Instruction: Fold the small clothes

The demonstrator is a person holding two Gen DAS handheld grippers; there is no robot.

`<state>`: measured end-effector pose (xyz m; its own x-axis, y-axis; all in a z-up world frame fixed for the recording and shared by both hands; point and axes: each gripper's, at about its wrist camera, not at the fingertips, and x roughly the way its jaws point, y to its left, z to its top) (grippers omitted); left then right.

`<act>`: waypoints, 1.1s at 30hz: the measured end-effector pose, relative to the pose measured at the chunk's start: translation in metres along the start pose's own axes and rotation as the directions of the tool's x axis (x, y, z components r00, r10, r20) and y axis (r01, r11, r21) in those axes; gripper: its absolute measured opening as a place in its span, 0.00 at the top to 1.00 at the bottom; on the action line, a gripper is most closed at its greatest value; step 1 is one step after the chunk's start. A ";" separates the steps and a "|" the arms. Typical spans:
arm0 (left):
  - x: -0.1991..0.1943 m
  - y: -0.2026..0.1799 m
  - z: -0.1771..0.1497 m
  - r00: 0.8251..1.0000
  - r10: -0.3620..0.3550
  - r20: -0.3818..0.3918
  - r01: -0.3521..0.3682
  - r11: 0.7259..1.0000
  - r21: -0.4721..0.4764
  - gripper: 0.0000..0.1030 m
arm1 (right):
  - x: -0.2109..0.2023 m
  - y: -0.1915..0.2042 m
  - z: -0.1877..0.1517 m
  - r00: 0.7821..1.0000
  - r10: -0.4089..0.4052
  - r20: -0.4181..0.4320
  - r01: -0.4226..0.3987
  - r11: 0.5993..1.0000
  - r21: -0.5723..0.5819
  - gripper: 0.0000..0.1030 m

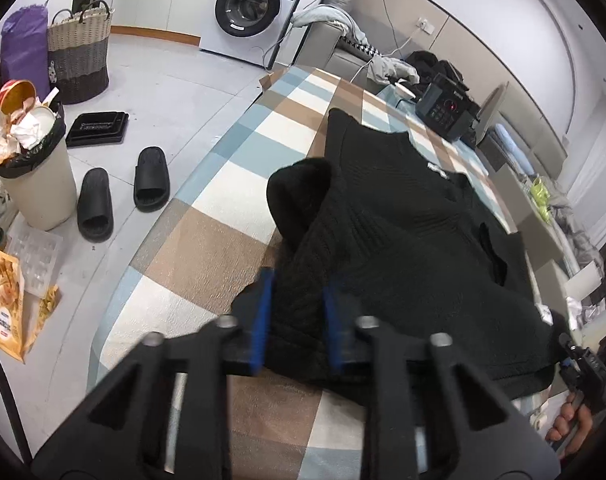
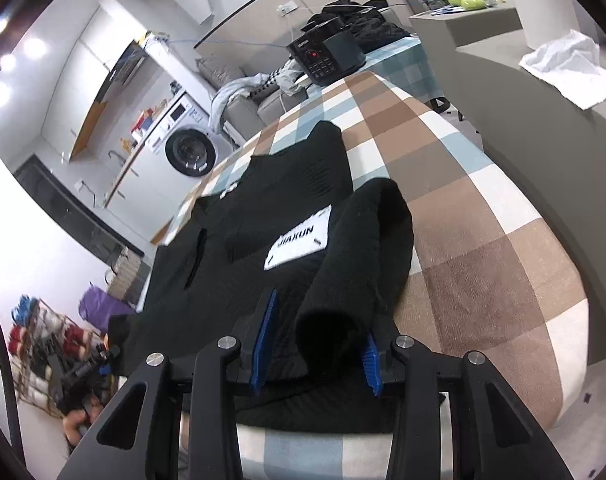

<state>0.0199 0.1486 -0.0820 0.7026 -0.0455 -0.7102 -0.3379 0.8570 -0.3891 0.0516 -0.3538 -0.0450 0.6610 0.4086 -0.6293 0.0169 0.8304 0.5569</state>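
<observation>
A black knit sweater [image 1: 403,232] lies spread on a checked bed cover [image 1: 207,248], neck end away from me. Its two sleeves are folded in over the body. My left gripper [image 1: 299,292] has its blue pads on either side of the hem's left corner, with fabric bunched between them. My right gripper [image 2: 319,328] straddles the right sleeve cuff [image 2: 335,320] at the hem; the pads stand wide apart. A white JIAXUN label [image 2: 299,238] shows on the sweater [image 2: 263,208] in the right wrist view.
A black device with buttons [image 1: 443,110] sits at the far end of the bed. On the floor to the left are black slippers [image 1: 123,188], a full bin [image 1: 31,168], a woven basket [image 1: 79,52] and a washing machine [image 1: 251,4].
</observation>
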 end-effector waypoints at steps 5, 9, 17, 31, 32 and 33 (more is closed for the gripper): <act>-0.008 -0.002 0.009 0.999 -0.029 0.045 0.031 0.999 -0.030 0.95 | 0.001 0.004 0.005 0.999 -0.017 0.032 0.017 1.000 -0.008 0.93; -0.019 -0.011 0.023 0.995 -0.038 0.094 0.040 0.999 -0.022 0.96 | -0.014 0.013 0.013 0.995 -0.027 0.100 0.032 0.998 -0.046 0.93; -0.024 -0.027 0.073 0.982 -0.055 0.181 0.058 0.998 -0.012 0.97 | -0.020 0.034 0.058 0.976 0.005 0.217 0.012 0.997 -0.076 0.94; 0.032 -0.010 0.129 0.997 0.004 0.082 0.002 0.998 -0.068 0.80 | 0.067 0.031 0.108 0.995 -0.042 0.085 0.041 0.999 0.017 0.92; 0.034 -0.007 0.121 0.998 0.010 0.063 -0.005 0.997 -0.075 0.58 | 0.068 0.028 0.105 0.997 -0.026 0.071 0.025 0.999 0.024 0.89; 0.034 -0.004 0.115 0.999 0.015 0.045 -0.011 0.996 -0.085 0.49 | 0.069 0.023 0.102 0.999 -0.008 0.047 0.006 0.999 0.032 0.87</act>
<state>0.1174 0.2021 -0.0373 0.7250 -0.0095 -0.6887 -0.3976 0.8107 -0.4298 0.1737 -0.3451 -0.0203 0.6953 0.3840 -0.6075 0.0449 0.8205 0.5699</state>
